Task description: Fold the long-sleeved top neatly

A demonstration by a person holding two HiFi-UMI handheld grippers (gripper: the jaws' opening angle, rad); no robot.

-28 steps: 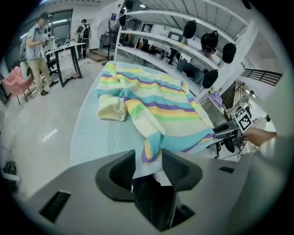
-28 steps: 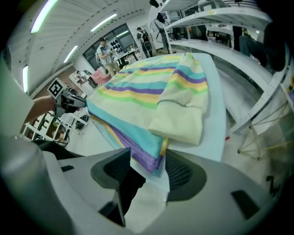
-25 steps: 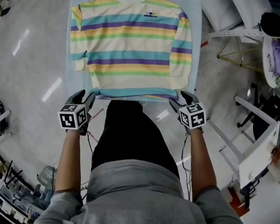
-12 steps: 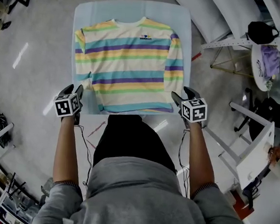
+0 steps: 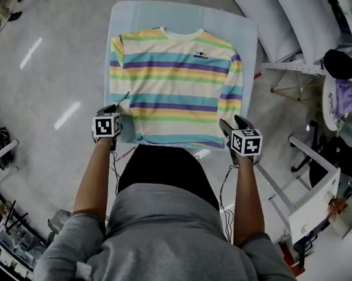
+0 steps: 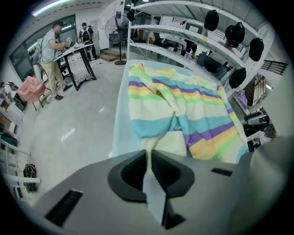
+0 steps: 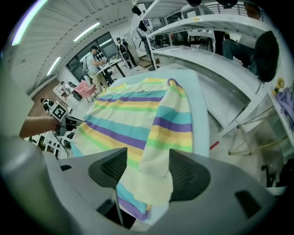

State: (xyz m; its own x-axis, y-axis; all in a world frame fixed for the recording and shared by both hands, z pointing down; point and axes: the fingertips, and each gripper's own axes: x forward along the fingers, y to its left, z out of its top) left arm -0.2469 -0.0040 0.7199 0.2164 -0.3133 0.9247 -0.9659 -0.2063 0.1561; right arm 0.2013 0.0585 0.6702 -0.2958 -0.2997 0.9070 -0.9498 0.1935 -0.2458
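Left side of the head view: bare grey floor (image 5: 42, 64). The left tongs (image 5: 112, 110) sit at the lower left corner of the tabletop (image 5: 132, 13), a pale blue surface in the upper middle of the frame. In the left gripper view their jaws have just been closing and now stand nearly together, pinching the cream left cuff (image 6: 149, 146), which runs down into the narrow gap between the pads.

Centre: the striped top (image 5: 176, 85) lies flat on the tabletop, front up, collar at the far end and hem at the near edge. Its bands are cream, yellow, turquoise, purple and green. Both sleeves lie folded in along the side edges of the body.

Right side: the right tongs (image 5: 233, 125) are at the lower right corner of the top. In the right gripper view the jaws are spread wide, with the cream right cuff (image 7: 154, 181) lying between them, its edge against the right-hand pad; neither pad presses on it. Further right, white frames (image 5: 306, 191) stand on the floor.
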